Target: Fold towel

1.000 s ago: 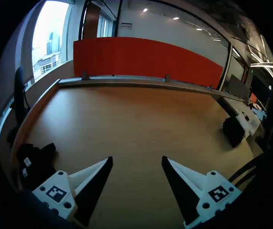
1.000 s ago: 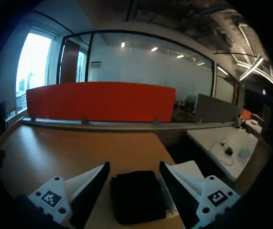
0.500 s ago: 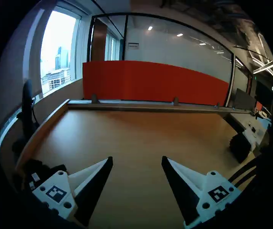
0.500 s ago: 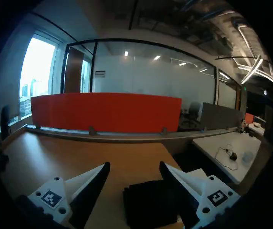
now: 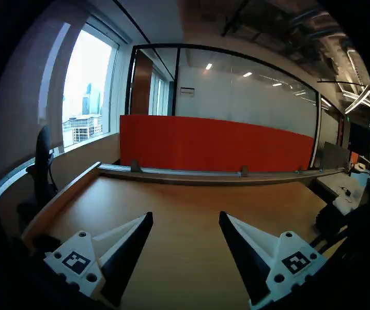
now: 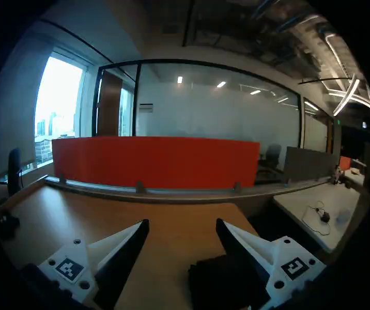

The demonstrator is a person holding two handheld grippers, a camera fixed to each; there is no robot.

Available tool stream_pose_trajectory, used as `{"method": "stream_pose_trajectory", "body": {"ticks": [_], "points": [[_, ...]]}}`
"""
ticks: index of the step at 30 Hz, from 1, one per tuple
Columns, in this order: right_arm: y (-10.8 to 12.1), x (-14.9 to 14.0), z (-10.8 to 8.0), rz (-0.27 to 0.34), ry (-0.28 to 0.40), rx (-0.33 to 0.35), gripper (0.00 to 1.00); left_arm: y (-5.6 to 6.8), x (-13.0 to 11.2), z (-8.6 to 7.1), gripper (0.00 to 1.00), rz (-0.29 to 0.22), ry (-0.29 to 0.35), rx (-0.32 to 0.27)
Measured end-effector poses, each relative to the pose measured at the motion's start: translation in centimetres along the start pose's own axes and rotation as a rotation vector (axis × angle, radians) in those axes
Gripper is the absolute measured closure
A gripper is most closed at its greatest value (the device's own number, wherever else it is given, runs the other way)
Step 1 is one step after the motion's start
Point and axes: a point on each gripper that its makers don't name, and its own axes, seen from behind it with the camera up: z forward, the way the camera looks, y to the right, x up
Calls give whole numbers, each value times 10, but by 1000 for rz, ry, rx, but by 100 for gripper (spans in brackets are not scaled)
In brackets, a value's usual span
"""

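Note:
A folded black towel (image 6: 221, 281) lies on the wooden table (image 6: 174, 227), low in the right gripper view, partly under the right finger. My right gripper (image 6: 182, 230) hangs open above the table with nothing between its fingers. In the left gripper view the same dark towel (image 5: 331, 219) is a small dark shape at the table's far right edge. My left gripper (image 5: 185, 222) is open over the bare table (image 5: 185, 206), holding nothing.
A red partition (image 5: 216, 150) runs along the table's far edge. A dark office chair (image 5: 40, 170) stands at the left by the window. Another dark object (image 5: 43, 243) sits at the table's near left corner. A white desk (image 6: 314, 212) with cables stands to the right.
Both views have tilted upward and pulled back. The towel has slid lower and rightward in the right gripper view. The dark object at the left has sunk behind the left finger.

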Motion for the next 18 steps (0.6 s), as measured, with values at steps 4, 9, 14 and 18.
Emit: {"method": "stream_pose_trajectory", "body": {"ticks": [4, 9, 14, 18], "points": [[-20, 8, 2, -2, 14, 25, 0, -2, 7, 2, 5, -4, 25, 5], [-42, 18, 4, 8, 33, 43, 0, -7, 18, 4, 5, -13, 56, 17], [-69, 29, 5, 17, 56, 68, 0, -6, 30, 6, 5, -15, 91, 19], [-89, 34, 8, 16, 67, 79, 0, -5, 39, 6, 5, -7, 114, 14]]}}
